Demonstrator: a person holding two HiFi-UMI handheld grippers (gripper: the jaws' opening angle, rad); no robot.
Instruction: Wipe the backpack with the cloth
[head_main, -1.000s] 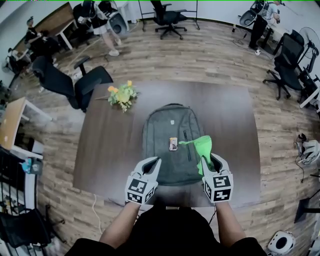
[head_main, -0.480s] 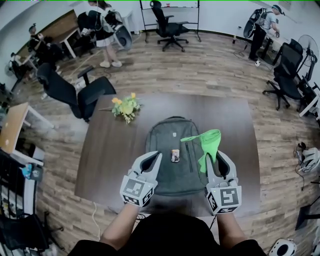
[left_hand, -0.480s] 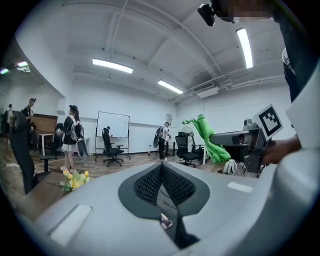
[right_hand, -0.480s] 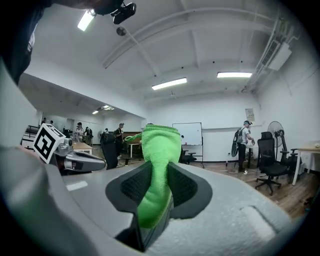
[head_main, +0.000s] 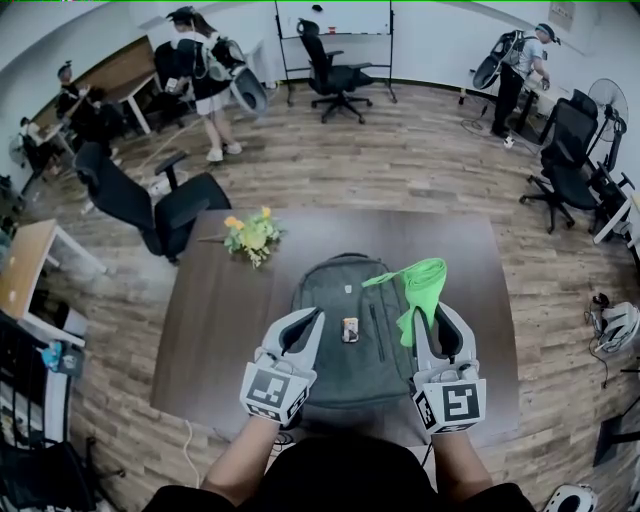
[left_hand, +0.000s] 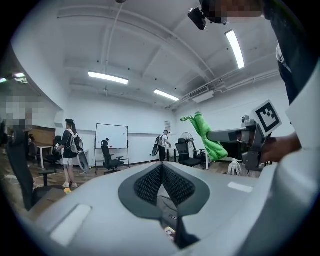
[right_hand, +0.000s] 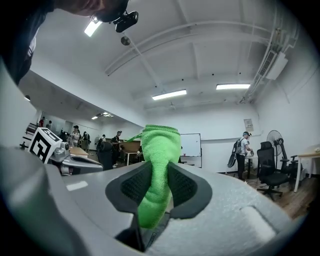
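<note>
- Grey fabric backpack (head_main: 345, 315): laid flat on the middle of the dark brown rectangular tabletop (head_main: 215, 300), top handle toward the far edge, bottom close to the near edge.
- Small rectangular tag (head_main: 350, 329): seen on the front of the backpack, near its centre.
- Bright green microfibre cloth (head_main: 421, 288): clamped between the jaws of the right gripper (head_main: 428, 316). It is bunched, one end sticking up past the tips and a thin strip trailing left. In the head view it is seen over the backpack's right edge.
- Right gripper view: the cloth (right_hand: 157, 165) fills the gap between the right gripper (right_hand: 158, 172) pads and is seen against the room's wall and ceiling, not against the backpack.
- Left gripper (head_main: 311, 320): jaws closed together, nothing held between them. It is seen over the backpack's left part, toward the near edge.
- Left gripper view: the pads of the left gripper (left_hand: 161, 167) are pressed together at the tips. The cloth (left_hand: 206, 139) is visible off to the right, held up.
- Bunch of yellow and orange flowers (head_main: 251, 233): lying near the far left corner of the tabletop, apart from the backpack.
- Black office chair (head_main: 160, 205): beside the tabletop's far left corner.
</note>
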